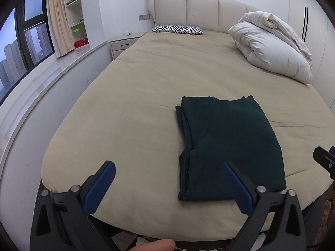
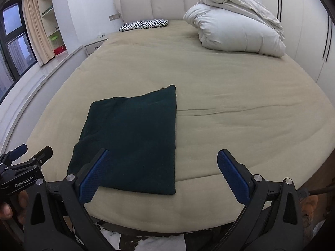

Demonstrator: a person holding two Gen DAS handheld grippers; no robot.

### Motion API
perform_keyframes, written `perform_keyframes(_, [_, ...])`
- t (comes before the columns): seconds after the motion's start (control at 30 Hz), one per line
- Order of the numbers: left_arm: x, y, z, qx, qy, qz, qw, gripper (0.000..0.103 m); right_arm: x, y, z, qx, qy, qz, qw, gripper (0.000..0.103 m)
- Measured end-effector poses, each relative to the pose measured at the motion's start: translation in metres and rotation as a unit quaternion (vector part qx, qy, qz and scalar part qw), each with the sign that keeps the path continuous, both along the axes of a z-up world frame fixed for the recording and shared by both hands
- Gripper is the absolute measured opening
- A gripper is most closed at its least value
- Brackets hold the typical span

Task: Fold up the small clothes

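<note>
A dark green garment (image 1: 228, 146) lies folded into a flat rectangle near the foot of the beige bed (image 1: 146, 96); it also shows in the right wrist view (image 2: 134, 142). My left gripper (image 1: 167, 167) is open and empty, held above the bed's front edge just left of the garment. My right gripper (image 2: 162, 154) is open and empty, held over the garment's near right corner. The left gripper also shows at the left edge of the right wrist view (image 2: 31, 153). Neither gripper touches the cloth.
A rolled white duvet (image 1: 274, 48) lies at the bed's far right and a zebra-print pillow (image 1: 178, 29) by the headboard. A nightstand (image 1: 123, 44), window ledge (image 1: 52, 75) and shelves stand to the left. A wardrobe (image 2: 303, 31) is on the right.
</note>
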State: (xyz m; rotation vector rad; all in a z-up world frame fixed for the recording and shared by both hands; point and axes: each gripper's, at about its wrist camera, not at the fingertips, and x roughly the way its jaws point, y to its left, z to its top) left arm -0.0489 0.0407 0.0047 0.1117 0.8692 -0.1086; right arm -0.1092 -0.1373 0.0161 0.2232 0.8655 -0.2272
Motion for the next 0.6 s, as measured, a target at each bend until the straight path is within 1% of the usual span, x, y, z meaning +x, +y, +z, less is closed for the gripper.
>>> perform_keyframes(0.27, [0.001,0.004,-0.004,0.002,0.006,0.003,1.0000,0.103,0.004,0.006,-0.017,0.003,0.022,0.006,1.000,0.103])
perform_keyframes(0.6, [0.001,0.004,-0.007,0.003,0.009,0.004,0.9999,0.103,0.004,0.009,-0.017,0.007,0.030,0.013,0.999,0.103])
